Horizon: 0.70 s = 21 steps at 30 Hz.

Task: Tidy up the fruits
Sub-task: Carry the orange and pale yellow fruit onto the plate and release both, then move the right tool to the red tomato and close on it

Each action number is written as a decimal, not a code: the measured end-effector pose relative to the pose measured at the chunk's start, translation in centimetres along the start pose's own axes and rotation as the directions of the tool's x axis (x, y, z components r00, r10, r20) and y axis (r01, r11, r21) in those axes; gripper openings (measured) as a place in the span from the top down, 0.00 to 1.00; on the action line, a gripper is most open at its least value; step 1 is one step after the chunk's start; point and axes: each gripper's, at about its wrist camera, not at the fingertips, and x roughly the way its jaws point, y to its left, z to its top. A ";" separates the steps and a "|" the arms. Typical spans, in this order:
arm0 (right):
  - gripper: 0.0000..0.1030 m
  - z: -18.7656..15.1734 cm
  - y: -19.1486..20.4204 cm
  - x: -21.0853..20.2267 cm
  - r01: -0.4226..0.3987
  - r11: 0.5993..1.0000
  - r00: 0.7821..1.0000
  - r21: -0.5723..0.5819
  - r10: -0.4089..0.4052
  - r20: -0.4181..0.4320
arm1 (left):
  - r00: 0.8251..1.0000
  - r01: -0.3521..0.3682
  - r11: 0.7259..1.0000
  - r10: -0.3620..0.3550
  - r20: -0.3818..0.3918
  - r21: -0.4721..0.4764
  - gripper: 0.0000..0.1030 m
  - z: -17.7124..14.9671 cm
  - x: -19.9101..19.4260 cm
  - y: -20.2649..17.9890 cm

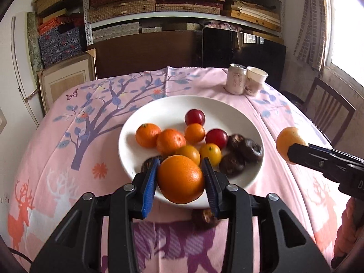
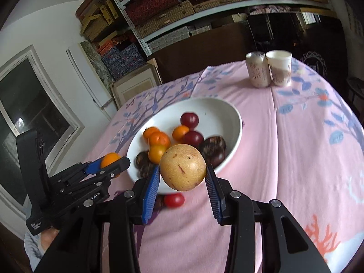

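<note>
Both hands are loaded and over the near rim of the white bowl (image 1: 145, 116), so this looks like the middle of the job. The left tongs (image 1: 180, 177) are clamped on a big orange (image 1: 180, 179), blue pads pressing either side of it, and the fruit hangs clear of the surface (image 1: 68, 147), just ahead of the tongs and short of the pile. The right tongs (image 2: 183, 173) hold a speckled tan fruit (image 2: 183, 170), the left pad touching it; on the right pad a sliver of gap shows, so I judge it gripped but lightly. Already in the bowl beyond both tongs: several small oranges (image 1: 147, 135), two red plums (image 1: 194, 117), yellow-orange ones and a cluster of dark brown fruits (image 1: 248, 150). Still outside it, I reckon: a small red fruit (image 2: 174, 200) and a dark one (image 1: 203, 218) lying on the cloth just below the tongs, near the bowl's front edge. So two in the air, at least two left to collect. Both tongs angle downward toward the bowl, side by side, left beside right. A can (image 2: 258, 70) and paper cup (image 2: 279, 68) stand far beyond, untouched.
</note>
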 end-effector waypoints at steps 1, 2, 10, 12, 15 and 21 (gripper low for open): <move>0.60 1.0 0.1 0.8 0.021 1.000 1.000 -0.003 -0.021 0.018 | 1.000 -0.002 1.000 0.002 -0.007 -0.019 0.64 0.4 0.8 0.3; 0.60 1.8 -0.1 1.6 0.036 0.999 0.999 0.001 -0.036 0.027 | 1.000 -0.007 0.999 0.007 -0.013 -0.040 0.64 0.7 1.6 0.7; 0.44 3.4 -3.1 8.0 0.027 0.994 1.000 0.107 -0.027 0.001 | 0.998 -0.059 0.990 0.061 0.005 -0.127 0.26 -0.1 3.7 3.6; 0.44 3.2 -3.3 7.9 0.035 0.994 0.999 0.101 -0.036 0.006 | 0.998 -0.059 0.990 0.063 0.020 -0.129 0.26 0.0 3.2 3.7; 0.44 2.7 -2.9 6.9 0.021 0.995 0.999 0.094 -0.023 0.025 | 0.996 -0.070 0.990 0.076 0.039 -0.125 0.26 -0.2 2.4 3.6; 0.38 0.4 -1.2 3.8 0.036 0.999 0.996 0.029 -0.039 0.083 | 0.970 -0.209 0.976 0.215 0.114 -0.065 0.12 -1.8 0.4 2.3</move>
